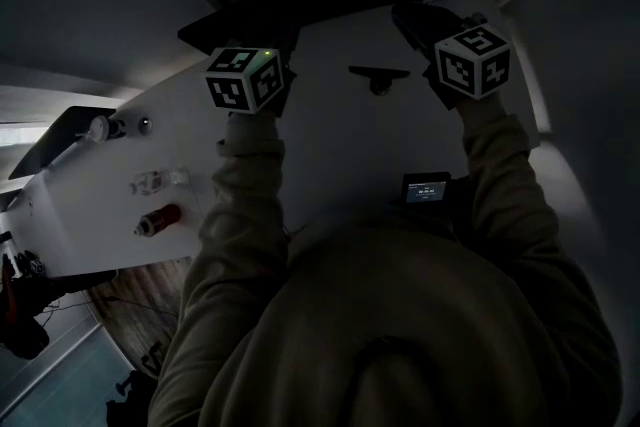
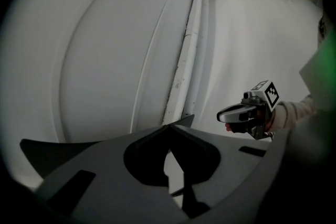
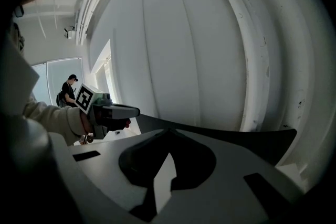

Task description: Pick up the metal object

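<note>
Dim light falls on a white tabletop (image 1: 330,145) set against pale curved walls. Both grippers are held above it and point toward its far edge. The left gripper (image 2: 169,126) is clenched with nothing in it, and so is the right gripper (image 3: 168,131), the tips of each meeting.

Which thing is the metal object is hard to settle in this gloom. The likeliest is the dark T-shaped piece (image 1: 378,75), which lies near the far edge between the two grippers and touches neither. Along the left edge lie a knobbed disc (image 1: 100,127), a clear item (image 1: 155,181) and a red cylinder (image 1: 158,219). A small screen (image 1: 425,188) sits near the near edge.

The main risks:
- A gripper lowered while clenched would strike the piece and shove it toward the far edge instead of straddling it, so it must open first.
- The piece looks low and flat, so tips that close too high would skate over it or pinch only its stem and tip it.
- The darkness could send the reach to the wrong thing. At the left edge, a nudge might roll the cylinder off.
</note>
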### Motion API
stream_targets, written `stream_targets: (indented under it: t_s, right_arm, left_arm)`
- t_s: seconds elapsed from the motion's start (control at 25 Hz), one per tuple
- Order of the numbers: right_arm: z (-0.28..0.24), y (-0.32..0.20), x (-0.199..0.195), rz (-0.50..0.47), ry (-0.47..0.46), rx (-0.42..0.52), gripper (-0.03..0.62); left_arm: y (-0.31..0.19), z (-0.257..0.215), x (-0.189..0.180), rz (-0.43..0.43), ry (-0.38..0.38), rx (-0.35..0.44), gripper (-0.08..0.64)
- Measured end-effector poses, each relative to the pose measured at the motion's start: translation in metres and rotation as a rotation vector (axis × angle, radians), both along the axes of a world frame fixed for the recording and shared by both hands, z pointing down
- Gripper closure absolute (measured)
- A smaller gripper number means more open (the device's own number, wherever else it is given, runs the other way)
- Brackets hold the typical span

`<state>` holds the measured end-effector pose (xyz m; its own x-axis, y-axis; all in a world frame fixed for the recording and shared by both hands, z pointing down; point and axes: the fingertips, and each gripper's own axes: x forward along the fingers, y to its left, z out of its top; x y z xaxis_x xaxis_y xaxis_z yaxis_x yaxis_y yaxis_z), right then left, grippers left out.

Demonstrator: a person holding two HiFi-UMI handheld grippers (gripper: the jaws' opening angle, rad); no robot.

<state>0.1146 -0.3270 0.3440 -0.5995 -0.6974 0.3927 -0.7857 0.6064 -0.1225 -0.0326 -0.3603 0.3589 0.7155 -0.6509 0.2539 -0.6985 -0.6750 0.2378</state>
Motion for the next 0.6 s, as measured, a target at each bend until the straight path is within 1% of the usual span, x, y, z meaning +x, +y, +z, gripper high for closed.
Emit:
stream_targets:
  t_s: [0.12,0.28,0.4,0.6]
  right_arm:
    - [0.012,0.003,0.001,-0.002,-0.012,-0.021,0.574]
    - [0.028,0.003,0.002,-0.007,0.002,-0.042,0.574]
    - [0.039,0.003,0.004,-0.005,-0.005,-0.057,0.572]
    - [0.063,0.007,0.005,-0.004,-0.011,-0.091,0.572]
  left_arm:
    - [0.005,0.012,0.002,0.0,-0.002,-0.017,0.555]
    - [0.004,0.02,0.001,0.001,-0.008,-0.031,0.555]
    - [0.005,0.03,0.002,-0.001,-0.017,-0.04,0.555]
    - [0.014,0.052,0.007,0.004,-0.017,-0.078,0.555]
